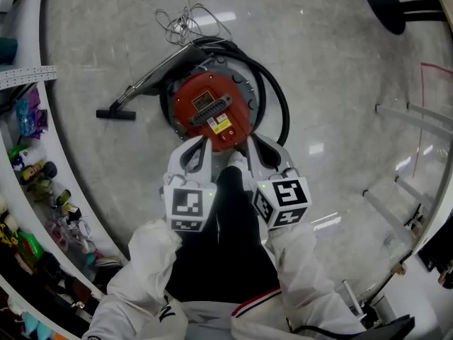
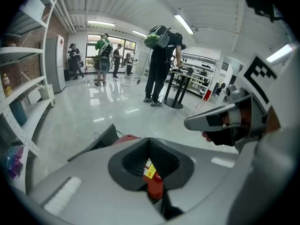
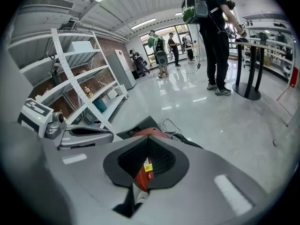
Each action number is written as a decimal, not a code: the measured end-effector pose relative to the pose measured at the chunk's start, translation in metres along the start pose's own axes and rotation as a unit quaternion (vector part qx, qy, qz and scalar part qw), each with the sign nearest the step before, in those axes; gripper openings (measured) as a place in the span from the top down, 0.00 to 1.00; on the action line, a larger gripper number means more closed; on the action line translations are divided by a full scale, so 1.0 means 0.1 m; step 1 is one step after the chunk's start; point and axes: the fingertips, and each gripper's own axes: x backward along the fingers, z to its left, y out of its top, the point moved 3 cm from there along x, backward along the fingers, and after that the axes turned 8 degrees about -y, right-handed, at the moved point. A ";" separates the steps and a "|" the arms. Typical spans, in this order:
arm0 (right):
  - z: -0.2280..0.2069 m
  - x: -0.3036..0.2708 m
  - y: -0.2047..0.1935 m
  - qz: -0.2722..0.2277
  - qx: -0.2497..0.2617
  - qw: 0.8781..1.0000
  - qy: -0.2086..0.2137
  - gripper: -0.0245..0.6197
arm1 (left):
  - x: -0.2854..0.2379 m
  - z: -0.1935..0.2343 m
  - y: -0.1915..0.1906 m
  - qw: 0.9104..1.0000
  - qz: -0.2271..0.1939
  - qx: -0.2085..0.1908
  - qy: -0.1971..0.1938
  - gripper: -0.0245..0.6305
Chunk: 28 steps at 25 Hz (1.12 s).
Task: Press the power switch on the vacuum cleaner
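Note:
A round red vacuum cleaner [image 1: 212, 108] stands on the floor just ahead of both grippers. Its black hose [image 1: 277, 98] loops round its right side. My left gripper [image 1: 200, 147] and right gripper [image 1: 253, 146] hover side by side at its near edge, both pointing at it, jaws together with nothing held. In the left gripper view, the red body [image 2: 154, 186] and its yellow label show through the gap behind the shut gripper tips [image 2: 150, 143]. In the right gripper view, the same red body [image 3: 142, 175] shows below the shut tips [image 3: 149, 138].
The vacuum's wand ends in a black floor nozzle [image 1: 115, 114] at the left. A tangled cord [image 1: 185, 20] lies beyond the vacuum. A white shelf unit [image 1: 35, 168] with small items runs along the left. White rack bars [image 1: 403, 190] stand at the right. Several people stand far off.

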 end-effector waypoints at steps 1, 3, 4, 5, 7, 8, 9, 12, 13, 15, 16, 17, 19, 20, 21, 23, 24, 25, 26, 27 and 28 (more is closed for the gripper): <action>-0.01 -0.02 -0.01 0.001 -0.001 1.000 0.000 0.96 | -0.03 0.00 -0.03 1.000 0.002 0.002 -0.001 0.96; -0.03 -0.05 -0.04 0.002 -0.004 1.000 -0.002 0.96 | -0.09 0.01 -0.10 1.000 0.007 0.007 -0.002 0.96; -0.04 -0.07 -0.05 0.003 -0.005 1.000 -0.002 0.96 | -0.12 0.00 -0.13 1.000 0.010 0.010 -0.003 0.96; -0.05 -0.08 -0.06 0.004 -0.006 1.000 -0.003 0.96 | -0.14 0.00 -0.17 1.000 0.013 0.012 -0.004 0.96; -0.07 -0.10 -0.09 0.005 -0.007 1.000 -0.004 0.96 | -0.19 -0.03 -0.24 1.000 0.019 0.013 -0.007 0.96; -0.09 -0.11 -0.10 0.006 -0.008 1.000 -0.005 0.96 | -0.22 -0.04 -0.27 1.000 0.022 0.014 -0.009 0.96; -0.10 -0.12 -0.12 0.007 -0.009 1.000 -0.006 0.96 | -0.24 -0.06 -0.30 1.000 0.025 0.014 -0.012 0.96; -0.15 -0.14 -0.15 0.010 -0.013 1.000 -0.009 0.96 | -0.34 -0.12 -0.39 0.999 0.035 0.012 -0.019 0.96; -0.16 -0.16 -0.17 0.011 -0.013 1.000 -0.009 0.96 | -0.37 -0.12 -0.42 0.999 0.038 0.012 -0.020 0.96; -0.18 -0.18 -0.19 0.013 -0.014 1.000 -0.009 0.96 | -0.41 -0.13 -0.48 0.999 0.042 0.012 -0.021 0.96; -0.18 -0.19 -0.21 0.014 -0.015 1.000 -0.009 0.96 | -0.43 -0.14 -0.51 0.999 0.044 0.013 -0.021 0.96; -0.19 -0.20 -0.23 0.014 -0.017 1.000 -0.009 0.96 | -0.44 -0.14 -0.55 0.999 0.045 0.015 -0.020 0.96; -0.20 -0.21 -0.27 0.016 -0.025 1.000 -0.010 0.96 | -0.48 -0.15 -0.62 0.998 0.050 0.019 -0.019 0.96; -0.21 -0.21 -0.29 0.016 -0.031 0.999 -0.011 0.96 | -0.51 -0.17 -0.66 0.998 0.053 0.021 -0.020 0.96; -0.22 -0.22 -0.31 0.016 -0.038 0.999 -0.013 0.96 | -0.54 -0.19 -0.69 0.998 0.056 0.022 -0.022 0.96; -0.22 -0.25 -0.35 0.017 -0.046 0.999 -0.013 0.96 | -0.60 -0.22 -0.77 0.997 0.062 0.024 -0.024 0.96; -0.22 -0.27 -0.37 0.018 -0.047 0.999 -0.013 0.96 | -0.63 -0.22 -0.82 0.997 0.065 0.027 -0.026 0.96; -0.21 -0.29 -0.39 0.020 -0.049 0.999 -0.011 0.96 | -0.66 -0.23 -0.85 0.997 0.067 0.029 -0.026 0.96; -0.21 -0.31 -0.41 0.022 -0.050 0.998 -0.010 0.96 | -0.68 -0.23 -0.88 0.997 0.068 0.029 -0.027 0.96; -0.21 -0.32 -0.43 0.024 -0.050 0.998 -0.009 0.96 | -0.70 -0.23 -0.88 0.997 0.069 0.027 -0.027 0.96; -0.22 -0.33 -0.43 0.025 -0.051 0.998 -0.010 0.96 | -0.72 -0.23 -0.89 0.997 0.071 0.025 -0.027 0.96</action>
